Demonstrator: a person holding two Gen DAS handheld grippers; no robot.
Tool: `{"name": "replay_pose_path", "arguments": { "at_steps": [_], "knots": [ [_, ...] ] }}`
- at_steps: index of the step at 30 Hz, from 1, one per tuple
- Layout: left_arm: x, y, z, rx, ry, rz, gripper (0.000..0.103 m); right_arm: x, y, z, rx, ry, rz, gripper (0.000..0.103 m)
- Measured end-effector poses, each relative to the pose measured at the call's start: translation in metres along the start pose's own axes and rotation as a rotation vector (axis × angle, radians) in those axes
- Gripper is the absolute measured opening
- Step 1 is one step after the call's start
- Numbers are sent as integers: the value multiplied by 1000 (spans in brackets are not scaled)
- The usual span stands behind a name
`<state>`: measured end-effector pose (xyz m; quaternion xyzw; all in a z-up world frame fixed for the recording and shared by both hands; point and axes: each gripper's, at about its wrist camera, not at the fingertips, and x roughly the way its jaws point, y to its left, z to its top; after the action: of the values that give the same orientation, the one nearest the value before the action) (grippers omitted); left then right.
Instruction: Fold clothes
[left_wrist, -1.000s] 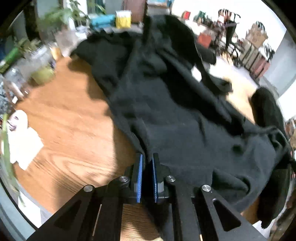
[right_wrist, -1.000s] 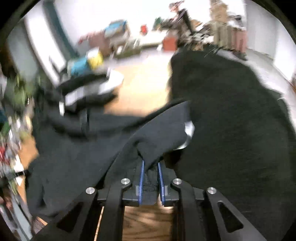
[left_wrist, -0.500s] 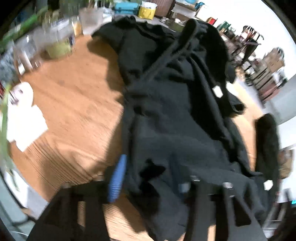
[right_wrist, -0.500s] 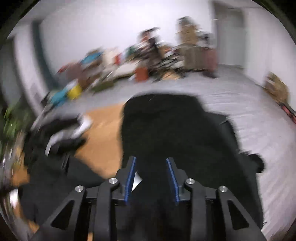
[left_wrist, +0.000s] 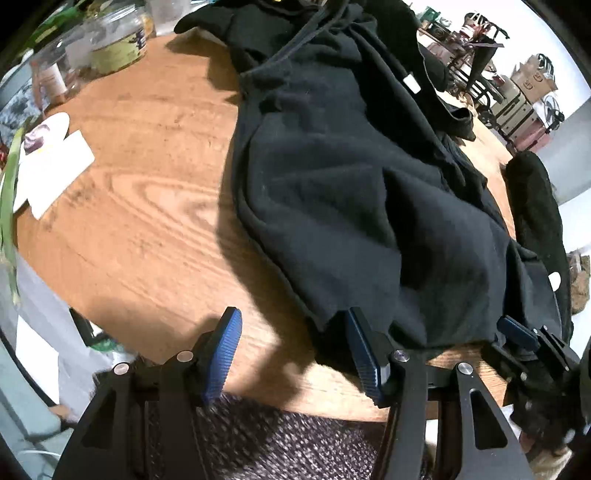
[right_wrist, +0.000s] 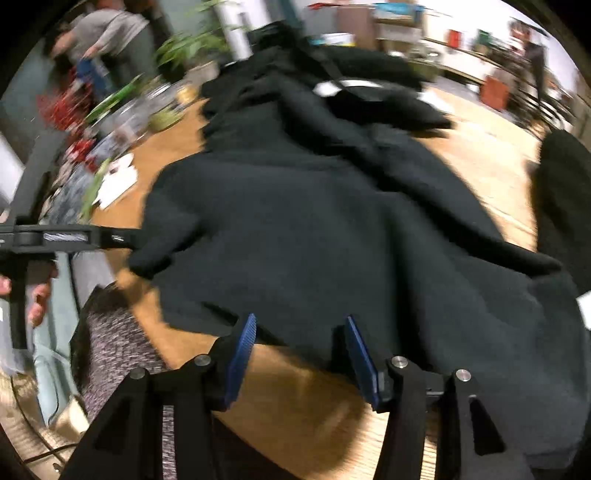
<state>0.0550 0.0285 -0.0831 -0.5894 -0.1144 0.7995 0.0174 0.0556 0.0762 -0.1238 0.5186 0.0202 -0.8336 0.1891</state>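
A black fleece garment (left_wrist: 351, 177) lies spread over the wooden table (left_wrist: 147, 206), its near hem by the table's front edge. My left gripper (left_wrist: 295, 350) hangs open over that edge, with bare wood between its pads and the hem's corner just ahead of the right pad (left_wrist: 364, 354). My right gripper (right_wrist: 301, 354) points down at the same hem (right_wrist: 295, 332). Its jaws are opening, and the cloth lies just past the tips without being pinched. The right gripper (left_wrist: 517, 336) also shows low on the right of the left wrist view.
Jars (left_wrist: 114, 48), white papers (left_wrist: 55, 173) and plant leaves (right_wrist: 122, 96) crowd the table's left side. Another dark garment (left_wrist: 532, 206) lies at the right edge. Grey knitted clothing (left_wrist: 277, 435) of the person is below the table edge. A second person (right_wrist: 110, 33) stands in the background.
Both grippers were shut on the black garment and have let go and opened. The right one swung up towards the room, then back down onto the hem.
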Motion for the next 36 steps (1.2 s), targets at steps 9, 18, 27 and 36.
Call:
{"name": "replay_pose_path", "arguments": {
  "at_steps": [9, 18, 27, 36],
  "knots": [
    [13, -14, -2, 42, -12, -27, 59, 16, 70, -2, -220, 7, 61, 66],
    [3, 13, 16, -139, -77, -195, 16, 58, 115, 5, -330, 37, 34, 66],
    [-17, 17, 15, -203, -106, -406, 16, 62, 69, 27, -34, -14, 18, 7],
    [-46, 15, -2, -118, -146, -362, 16, 5, 25, -8, 167, 104, 457, 5]
  ]
}}
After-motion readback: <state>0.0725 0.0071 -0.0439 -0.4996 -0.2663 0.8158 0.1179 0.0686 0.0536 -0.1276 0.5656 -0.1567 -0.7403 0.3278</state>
